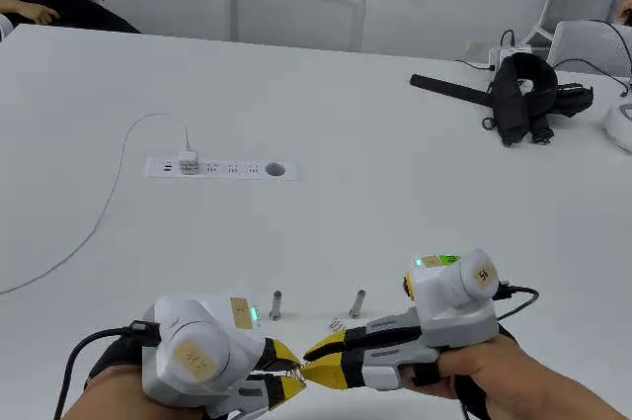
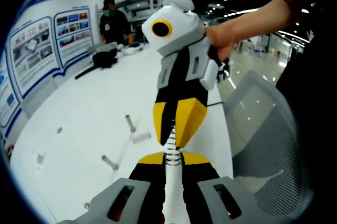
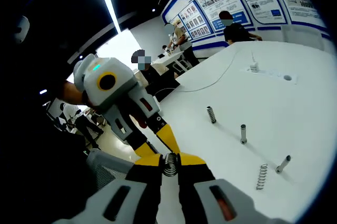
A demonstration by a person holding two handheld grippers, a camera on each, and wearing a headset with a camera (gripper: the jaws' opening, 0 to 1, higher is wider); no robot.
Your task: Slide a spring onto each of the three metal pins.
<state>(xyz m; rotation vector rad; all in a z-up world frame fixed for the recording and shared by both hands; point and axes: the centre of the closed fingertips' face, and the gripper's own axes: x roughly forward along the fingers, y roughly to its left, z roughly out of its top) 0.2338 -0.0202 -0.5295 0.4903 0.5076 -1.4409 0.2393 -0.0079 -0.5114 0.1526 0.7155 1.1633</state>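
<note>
White table spreads wide under the work, with a power strip well beyond. At its near edge the left gripper and right gripper meet tip to tip. Each has its jaws pinched almost closed on one end of the held spring, which bridges the two. Its long axis runs from claw to claw, roughly level with the table, whereas the pins stand up from it. I judge the spring must be tipped on end before it can go down over one. Two bare pins lie just past the tips, away from the person: the left pin nearer the left gripper, the right pin nearer the right. A third pin, beyond those two in the right gripper view, looks ribbed, as if already sleeved. A loose spring lies flat just beside the right pin.
</note>
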